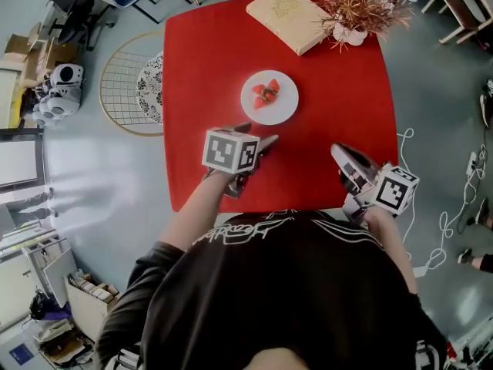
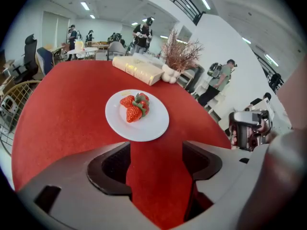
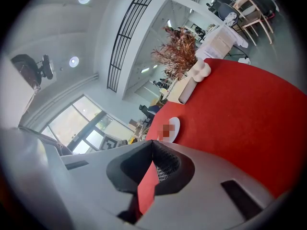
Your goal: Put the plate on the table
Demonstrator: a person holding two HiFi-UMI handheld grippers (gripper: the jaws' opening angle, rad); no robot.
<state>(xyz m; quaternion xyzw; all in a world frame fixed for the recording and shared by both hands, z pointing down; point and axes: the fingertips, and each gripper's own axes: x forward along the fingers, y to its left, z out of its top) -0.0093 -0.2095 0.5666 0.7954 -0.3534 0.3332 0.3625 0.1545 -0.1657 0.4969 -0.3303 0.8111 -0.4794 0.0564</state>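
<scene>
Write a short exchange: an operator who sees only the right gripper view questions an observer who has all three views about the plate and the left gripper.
Operator: I only see the plate edge-on. What's on it?
Observer: Strawberries, piled near the middle of the plate.
Operator: Is the left gripper holding it?
Observer: No. The plate rests flat on the table. The left gripper is open, with its fingers apart and only red tabletop between them, just short of the plate's near rim.

No lettering can be read; the white print on the person's dark shirt (image 1: 266,226) is illegible.
</scene>
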